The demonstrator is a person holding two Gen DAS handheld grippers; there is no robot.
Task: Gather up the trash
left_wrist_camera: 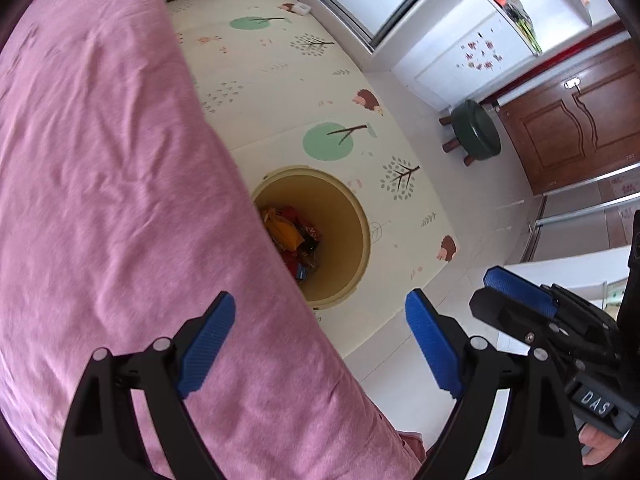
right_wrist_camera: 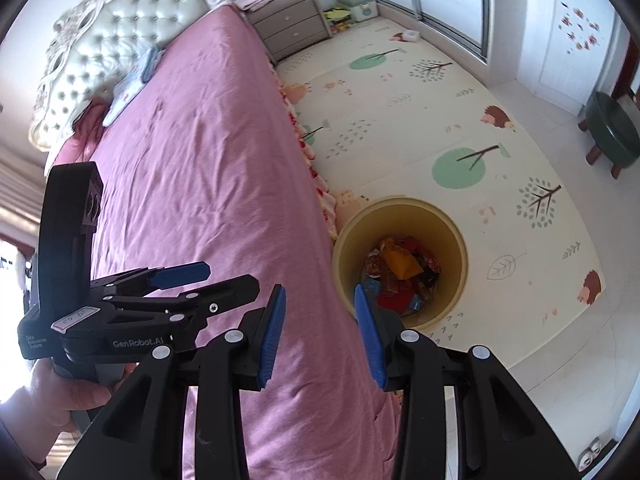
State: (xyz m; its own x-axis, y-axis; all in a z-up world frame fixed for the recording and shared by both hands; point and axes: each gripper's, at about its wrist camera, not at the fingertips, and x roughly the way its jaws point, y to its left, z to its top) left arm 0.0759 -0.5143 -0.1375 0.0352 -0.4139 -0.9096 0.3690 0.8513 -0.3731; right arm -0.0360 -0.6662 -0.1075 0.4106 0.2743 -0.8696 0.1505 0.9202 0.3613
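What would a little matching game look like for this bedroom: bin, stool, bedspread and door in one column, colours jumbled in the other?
Things:
1. bin
2. stool
3. bedspread
4. door

Colours:
A. pink
B. brown
C. pale yellow
D. dark green

Pairs: 1-C, 2-D, 3-A, 4-B

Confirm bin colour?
Pale yellow bin, wrappers inside; clearest in the right wrist view.
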